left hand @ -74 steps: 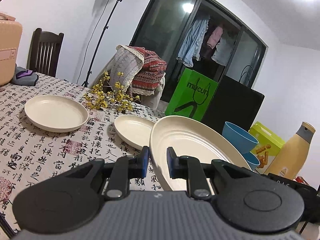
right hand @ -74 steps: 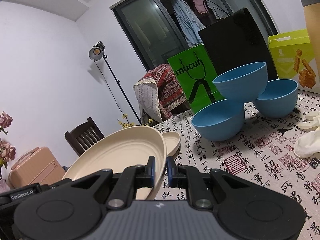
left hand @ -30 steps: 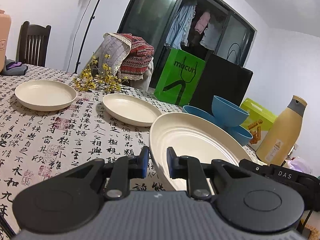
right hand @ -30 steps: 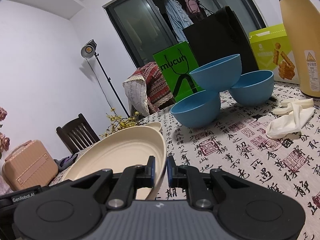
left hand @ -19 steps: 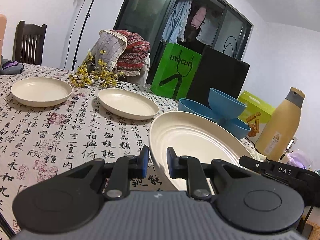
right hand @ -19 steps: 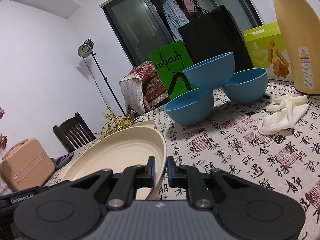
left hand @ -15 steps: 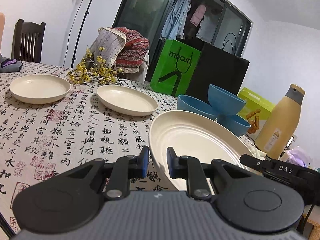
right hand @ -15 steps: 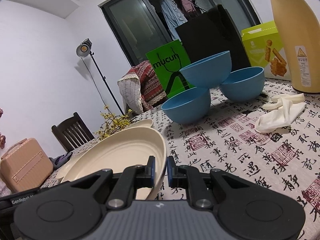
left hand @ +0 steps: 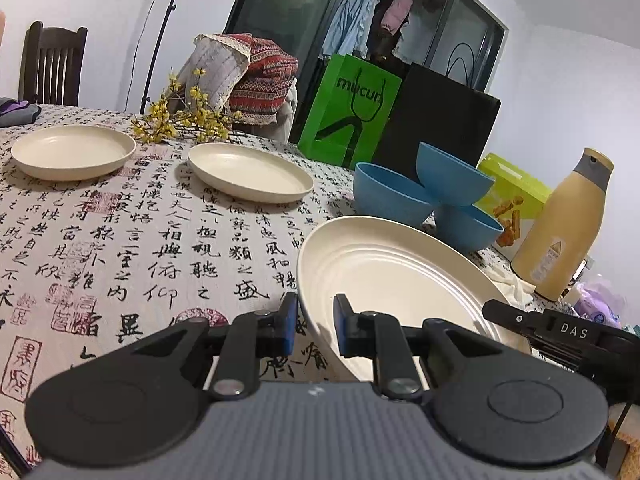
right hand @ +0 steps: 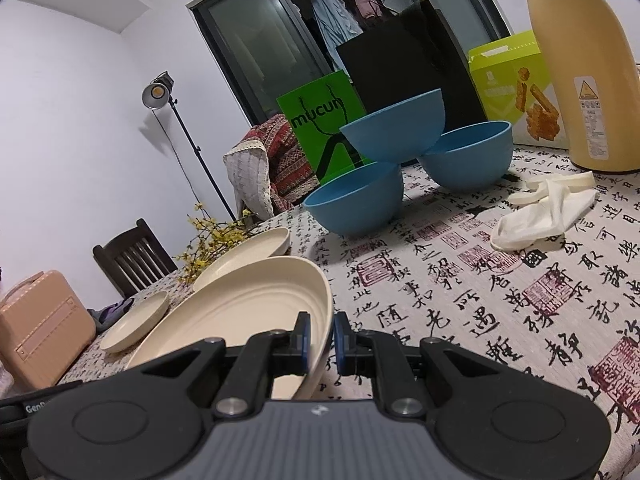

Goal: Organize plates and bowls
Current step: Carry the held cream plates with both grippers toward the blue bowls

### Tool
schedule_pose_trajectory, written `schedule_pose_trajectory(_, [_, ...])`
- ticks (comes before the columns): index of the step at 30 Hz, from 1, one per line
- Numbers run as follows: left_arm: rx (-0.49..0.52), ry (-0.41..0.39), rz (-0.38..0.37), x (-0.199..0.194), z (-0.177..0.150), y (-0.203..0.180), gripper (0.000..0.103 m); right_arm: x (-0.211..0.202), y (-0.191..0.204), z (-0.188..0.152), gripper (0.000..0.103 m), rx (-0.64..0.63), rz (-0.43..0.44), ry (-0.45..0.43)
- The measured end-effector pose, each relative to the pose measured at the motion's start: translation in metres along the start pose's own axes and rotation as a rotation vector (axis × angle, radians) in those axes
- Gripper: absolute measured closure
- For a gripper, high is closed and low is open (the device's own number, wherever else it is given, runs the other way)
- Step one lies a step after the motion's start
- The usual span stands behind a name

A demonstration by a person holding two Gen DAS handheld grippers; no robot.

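A large cream plate hangs low over the table, gripped on opposite rims. My left gripper is shut on its left rim; my right gripper is shut on its right rim. Two smaller cream plates lie on the patterned tablecloth farther off, one at the far left and one in the middle. Three blue bowls stand behind the big plate, one perched on the rims of the other two.
A tan bottle stands at the right, with a white glove lying before it. A green bag, a black bag and a yellow-green box line the back. Yellow flowers lie near the plates.
Both grippers have sunk toward the table with the large plate still held between them. The bowls and smaller plates have kept their places.
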State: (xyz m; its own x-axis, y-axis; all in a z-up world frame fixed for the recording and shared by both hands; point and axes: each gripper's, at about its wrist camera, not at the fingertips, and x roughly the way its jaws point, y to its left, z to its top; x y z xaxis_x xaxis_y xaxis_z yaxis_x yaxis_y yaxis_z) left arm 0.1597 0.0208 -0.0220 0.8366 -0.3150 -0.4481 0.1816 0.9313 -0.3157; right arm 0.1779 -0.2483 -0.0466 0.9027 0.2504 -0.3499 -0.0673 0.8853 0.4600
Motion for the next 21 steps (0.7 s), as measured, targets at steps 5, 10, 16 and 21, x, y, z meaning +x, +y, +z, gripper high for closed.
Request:
schedule_pose_trajectory(5, [0.004,0.015,0.0,0.004,-0.004,-0.001,0.084,0.002,-0.004,-0.003,0.091,0.001,-0.01,0.009])
schedule_pose_trajectory(10, [0.006,0.028,0.004,0.007,-0.007,-0.002,0.084,0.003,-0.007,-0.006,0.091,0.003,-0.019,0.019])
schedule_pose_trajectory(16, [0.009,0.039,0.01,0.01,-0.009,-0.002,0.084,0.005,-0.008,-0.008,0.091,0.003,-0.026,0.028])
schedule_pose_trajectory(21, [0.006,0.051,0.017,0.013,-0.011,-0.002,0.084,0.007,-0.01,-0.01,0.091,0.008,-0.032,0.038])
